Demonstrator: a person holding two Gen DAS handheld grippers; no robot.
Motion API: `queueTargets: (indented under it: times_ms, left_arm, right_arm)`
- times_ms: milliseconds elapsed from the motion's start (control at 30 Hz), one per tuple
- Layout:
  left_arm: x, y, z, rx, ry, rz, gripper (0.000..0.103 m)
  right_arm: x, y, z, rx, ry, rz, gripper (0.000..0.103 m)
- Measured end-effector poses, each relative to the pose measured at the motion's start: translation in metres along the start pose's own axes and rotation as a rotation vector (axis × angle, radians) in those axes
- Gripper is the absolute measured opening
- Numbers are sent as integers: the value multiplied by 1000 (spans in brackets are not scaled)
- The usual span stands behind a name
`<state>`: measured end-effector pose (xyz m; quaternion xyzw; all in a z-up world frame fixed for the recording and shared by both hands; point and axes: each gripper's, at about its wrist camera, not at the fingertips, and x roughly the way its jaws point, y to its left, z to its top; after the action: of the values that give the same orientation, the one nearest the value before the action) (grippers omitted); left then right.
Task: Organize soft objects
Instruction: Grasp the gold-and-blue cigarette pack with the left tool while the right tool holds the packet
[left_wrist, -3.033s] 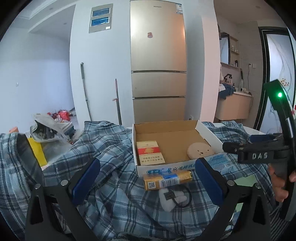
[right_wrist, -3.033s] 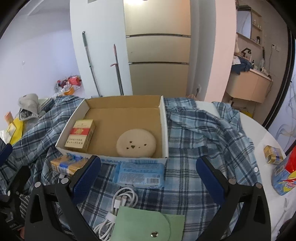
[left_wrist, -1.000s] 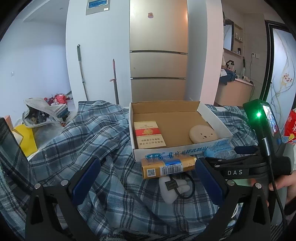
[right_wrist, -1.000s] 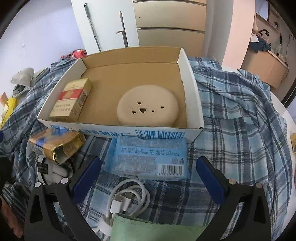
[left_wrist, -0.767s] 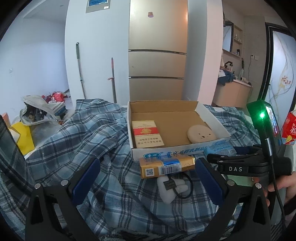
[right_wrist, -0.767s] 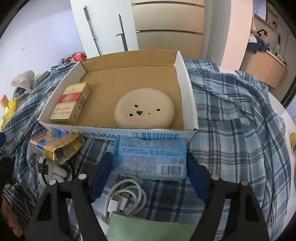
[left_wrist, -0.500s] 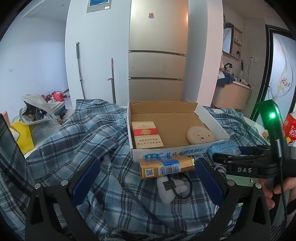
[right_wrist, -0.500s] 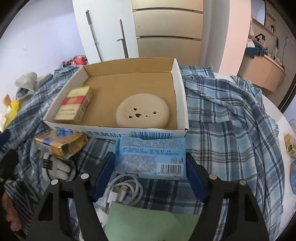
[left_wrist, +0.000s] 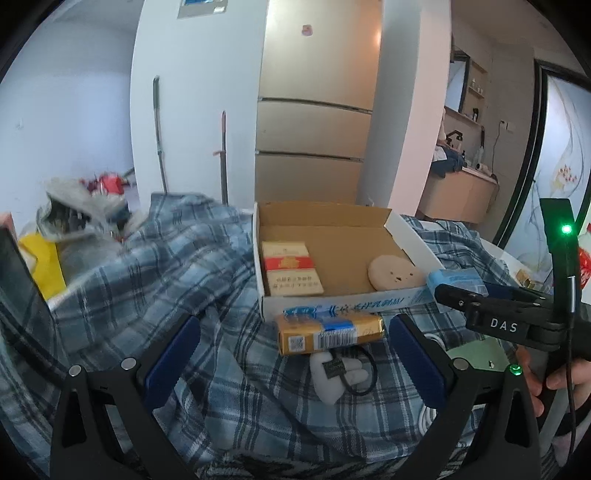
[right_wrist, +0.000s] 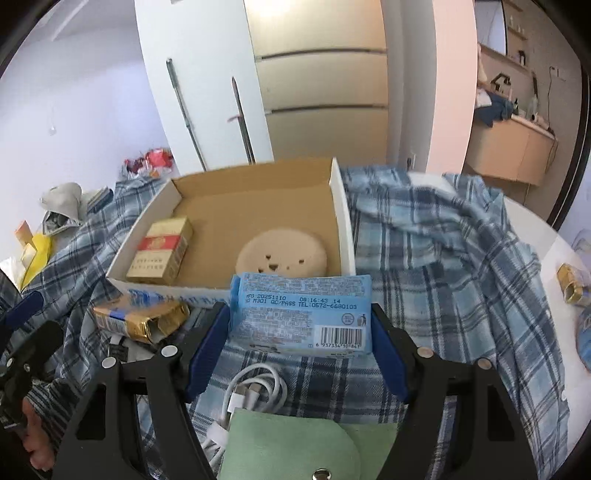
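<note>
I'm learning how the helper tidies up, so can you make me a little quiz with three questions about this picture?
1. True or false: the right tool is gripping the blue tissue pack.
2. What lies inside the cardboard box? A) a white cable and a green pouch; B) a red and gold packet and a round beige pad; C) nothing.
3. Fill in: the left tool holds ____.

Key
1. True: its blue pads press on both ends of the pack, which is off the checked cloth.
2. B. The white cable and green pouch lie outside on the cloth.
3. Nothing: its pads stand wide apart.
</note>
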<state>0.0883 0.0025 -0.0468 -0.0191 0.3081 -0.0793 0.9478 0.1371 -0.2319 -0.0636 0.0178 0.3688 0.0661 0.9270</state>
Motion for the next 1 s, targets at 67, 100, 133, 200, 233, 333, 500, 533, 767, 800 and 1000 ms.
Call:
queueTargets:
  times_ms: [67,100,133,200,233,333,500,533,767,800,1000]
  left_arm:
    - [0,-8,5,29,4,9,103]
    - [0,-13,9,39,3,20,103]
    - [0,-17,13,42,-3,30,103]
    - [3,-21,22,34,0,23,103]
    - [6,-22,25,30,17,9,103]
    - [22,-26,32,19,70,12,103]
    - [57,-29,21,17,202,-2,103]
    - [62,-28,16,10,221,-14,103]
    - [74,-19,6,-31,251,-59,103]
    - [75,-19,6,-34,259,-63,103]
    - [78,-12,5,-76,276,-104,103]
  right_arm:
    - [0,-3,1,18,6,8,73]
    - [0,-5,1,29,6,15,73]
    - [0,-6,1,35,3,15,73]
    - [-2,-9,2,38,-10,5,73]
    - [-3,-10,2,39,-17,-1,73]
    - [-6,-12,3,37,-32,-7,73]
    - [-4,-13,4,28,-28,-25,73]
    - [-3,-14,4,30,-22,-22,73]
    - [2,-12,2,16,4,-14,73]
    - [2,-11,2,15,8,-10,73]
    - [6,-5,-1,-15,14,-39,73]
